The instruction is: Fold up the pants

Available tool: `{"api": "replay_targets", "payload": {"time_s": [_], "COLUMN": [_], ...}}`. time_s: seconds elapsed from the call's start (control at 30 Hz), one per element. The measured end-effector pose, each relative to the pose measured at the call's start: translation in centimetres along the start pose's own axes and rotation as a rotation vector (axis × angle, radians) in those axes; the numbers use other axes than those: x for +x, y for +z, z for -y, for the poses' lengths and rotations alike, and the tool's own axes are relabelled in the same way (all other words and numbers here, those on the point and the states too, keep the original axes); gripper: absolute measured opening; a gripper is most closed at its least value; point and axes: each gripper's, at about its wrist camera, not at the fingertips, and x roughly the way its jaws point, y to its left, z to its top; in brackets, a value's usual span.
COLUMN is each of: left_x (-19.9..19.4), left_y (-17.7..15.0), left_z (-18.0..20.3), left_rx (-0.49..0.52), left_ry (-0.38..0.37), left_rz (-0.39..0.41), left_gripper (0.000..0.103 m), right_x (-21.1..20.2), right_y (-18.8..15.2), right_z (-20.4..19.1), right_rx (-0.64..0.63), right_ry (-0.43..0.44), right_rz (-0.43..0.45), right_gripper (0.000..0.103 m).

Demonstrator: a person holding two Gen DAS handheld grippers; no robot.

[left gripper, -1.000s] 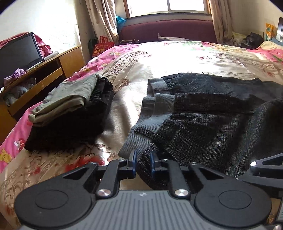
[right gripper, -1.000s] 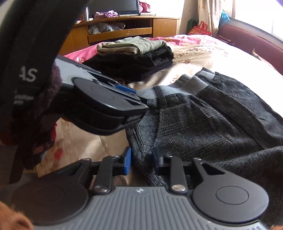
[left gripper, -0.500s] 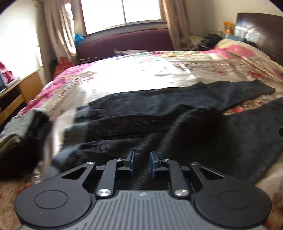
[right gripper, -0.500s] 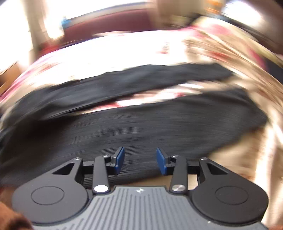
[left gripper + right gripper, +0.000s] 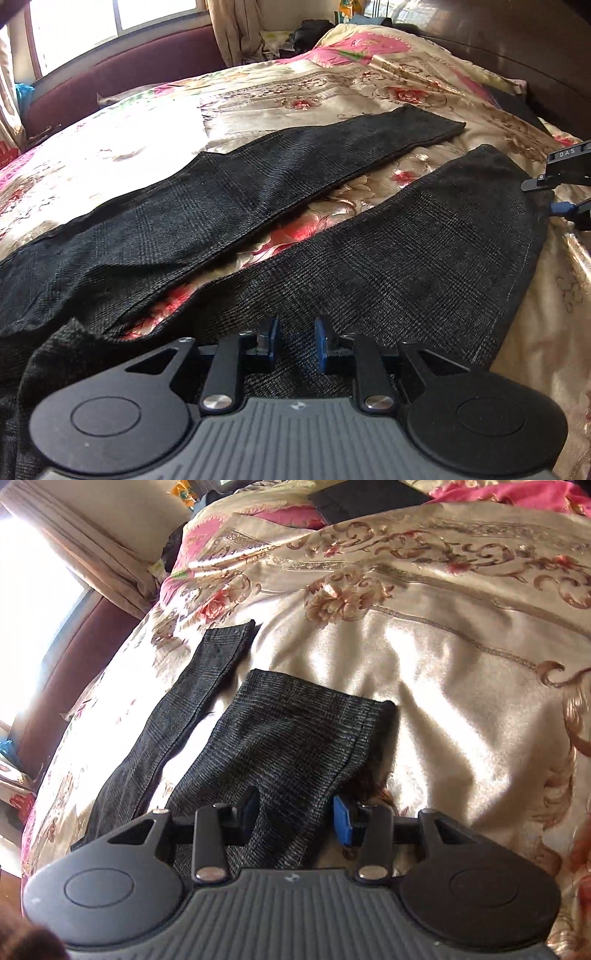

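A pair of dark grey, finely checked woven pants [image 5: 388, 258] lies spread flat on a cream and pink floral satin bedspread [image 5: 280, 99], its two legs parted in a narrow V with a strip of the bedspread showing between them. Taking the pants as the landmark, the left gripper [image 5: 294, 341] hovers over the near leg, close to where the two legs meet. Its blue-padded jaws stand a small way apart and the leg's cloth shows through the gap below them; whether the pads touch the fabric cannot be told from this view, and nothing is pinched between them.

The right gripper [image 5: 295, 814] is at the cuff end of that same near leg. Its jaws are closing, one finger over the cloth and the other blue pad [image 5: 341, 823] just outside the leg's edge, so the edge of the leg lies between them; the pads do not press on it. In the left wrist view the same gripper shows just beside the hem of the near leg.

The far leg of the pants runs out straight beyond the near one, its cuff toward a dark wooden headboard [image 5: 517, 40]. Behind the pants, across the bedspread, stands a maroon upholstered bench [image 5: 122, 74] under a bright window [image 5: 110, 22] with beige curtains [image 5: 232, 33].
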Motion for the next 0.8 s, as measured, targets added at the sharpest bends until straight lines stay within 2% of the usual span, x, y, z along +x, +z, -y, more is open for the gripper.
{"api": "replay_targets", "payload": {"time_s": [0.03, 0.07, 0.2, 0.3, 0.4, 0.47, 0.5, 0.57, 0.63, 0.7, 0.73, 0.77, 0.8], "left_x": [0.2, 0.5, 1.0, 1.5, 2.0, 1.8, 1.5, 0.4, -1.2, -2.7, -3.1, -3.3, -3.4], "left_y": [0.3, 0.6, 1.5, 1.9, 1.7, 1.9, 2.0, 2.3, 2.7, 3.2, 3.6, 3.9, 4.2], "left_z": [0.1, 0.2, 0.8, 1.4, 2.1, 2.0, 1.5, -0.3, -3.2, -7.0, -9.3, -11.4, -13.3], "left_rx": [-0.012, -0.02, -0.029, -0.044, -0.017, -0.005, -0.009, -0.025, -0.042, -0.048, -0.044, -0.028, -0.004], "left_ry": [-0.004, -0.005, -0.022, -0.05, -0.048, -0.054, -0.057, -0.046, -0.027, -0.003, 0.011, 0.033, 0.056], "left_rz": [-0.01, -0.021, -0.039, -0.066, -0.066, -0.071, -0.077, -0.07, -0.049, -0.022, -0.009, 0.002, 0.011], "left_gripper": [0.035, 0.035, 0.035, 0.035, 0.036, 0.037, 0.037, 0.037, 0.038, 0.04, 0.044, 0.051, 0.053], "right_x": [0.2, 0.5, -1.1, -2.0, -0.9, -1.2, -1.8, -3.0, -4.0, -3.8, -3.0, -1.8, -0.3], "right_y": [0.4, 0.8, 1.7, 1.9, 1.8, 2.6, 3.0, 3.5, 3.0, 1.6, 0.7, -0.5, -1.8], "right_z": [0.0, 0.2, 0.9, 1.4, 1.1, -0.3, -1.1, -3.2, -6.5, -10.8, -13.4, -16.2, -19.0], "right_rx": [0.005, 0.011, -0.004, -0.057, -0.154, -0.208, -0.234, -0.348, -0.537, -0.725, -0.817, -0.903, -0.982], "right_ry": [-0.019, -0.025, -0.043, -0.119, -0.197, -0.235, -0.254, -0.317, -0.36, -0.294, -0.222, -0.138, -0.048], "right_rz": [0.006, 0.005, -0.017, -0.041, -0.102, -0.104, -0.096, -0.077, -0.045, -0.05, -0.096, -0.154, -0.207], "right_gripper": [0.009, 0.003, 0.003, 0.003, 0.003, 0.012, 0.012, 0.016, 0.017, 0.021, 0.029, 0.033, 0.032]}}
